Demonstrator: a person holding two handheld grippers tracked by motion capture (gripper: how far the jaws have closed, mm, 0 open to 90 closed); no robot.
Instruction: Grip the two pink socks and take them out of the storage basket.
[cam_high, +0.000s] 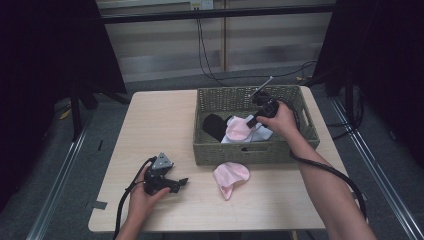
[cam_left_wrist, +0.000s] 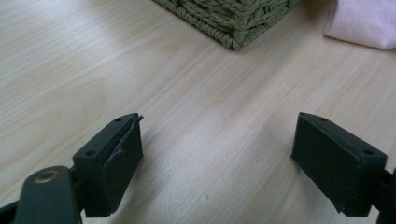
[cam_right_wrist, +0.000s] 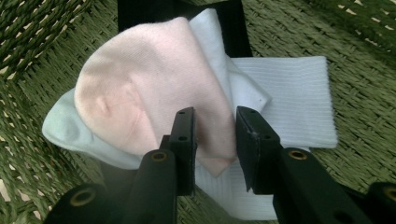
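Reaching into the basket (cam_high: 300, 131), the right gripper (cam_right_wrist: 215, 140) straddles the near end of the pink sock (cam_right_wrist: 149, 98), jaws narrowed about its cuff. The sock's length runs straight away from the gripper, over white socks (cam_right_wrist: 289, 93). The left gripper (cam_left_wrist: 217, 158) rests wide open and empty on the table (cam_left_wrist: 70, 70).

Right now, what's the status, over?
Left gripper open, idle on table. Right gripper pinching pink sock in basket. Nothing blocking.

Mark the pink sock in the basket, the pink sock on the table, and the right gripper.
pink sock in the basket (cam_right_wrist: 149, 88), right gripper view, its rounded upper part.
pink sock on the table (cam_high: 231, 176), high view, its middle.
right gripper (cam_right_wrist: 215, 140), right gripper view, midway between its fingertips.
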